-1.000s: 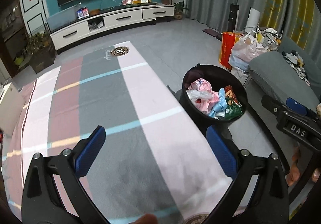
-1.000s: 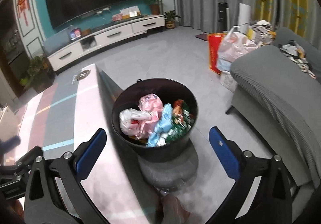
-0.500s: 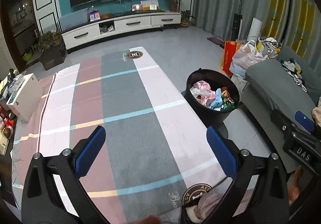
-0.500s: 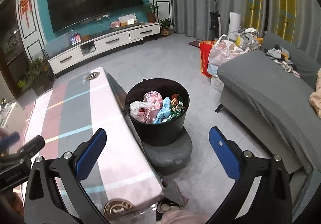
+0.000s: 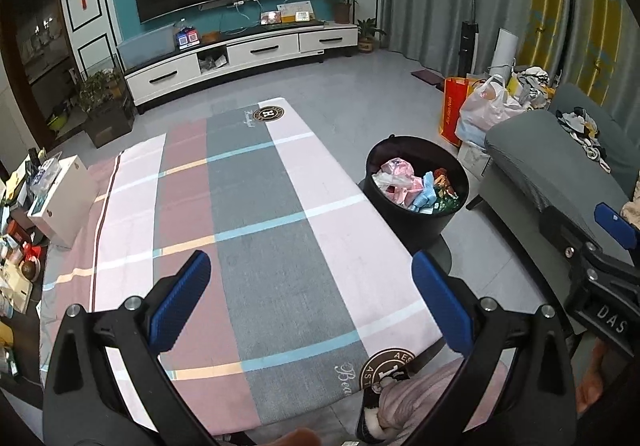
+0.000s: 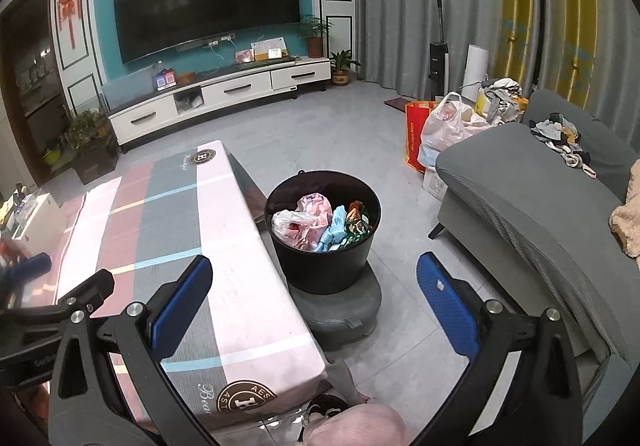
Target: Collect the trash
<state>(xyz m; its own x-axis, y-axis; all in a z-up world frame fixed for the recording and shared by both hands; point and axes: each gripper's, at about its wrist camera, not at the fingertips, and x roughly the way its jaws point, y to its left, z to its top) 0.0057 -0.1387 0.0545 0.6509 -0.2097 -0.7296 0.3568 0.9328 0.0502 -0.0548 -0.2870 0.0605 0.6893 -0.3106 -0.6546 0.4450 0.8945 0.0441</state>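
Note:
A black round bin (image 5: 416, 214) (image 6: 324, 262) stands on a grey floor cushion (image 6: 340, 310) beside the table's right edge. Inside it lie crumpled wrappers (image 5: 416, 186) (image 6: 320, 222): pink, white, light blue, green. My left gripper (image 5: 312, 298) hangs open and empty, high over the near half of the table (image 5: 256, 206). My right gripper (image 6: 316, 302) is open too, holding nothing, above and in front of the bin. Its body also shows at the right edge of the left wrist view. No loose trash shows on the table cloth.
The low table (image 6: 168, 214) carries a pink-and-grey checked cloth. A grey sofa (image 6: 532, 206) runs along the right, with shopping bags (image 6: 444, 126) at its far end. A white box (image 5: 60, 198) and clutter sit at the table's left. A TV cabinet (image 5: 240, 58) lines the far wall.
Both grippers have risen and pulled back from the table and bin, so both look smaller and more of the room shows. Both stay open and empty.

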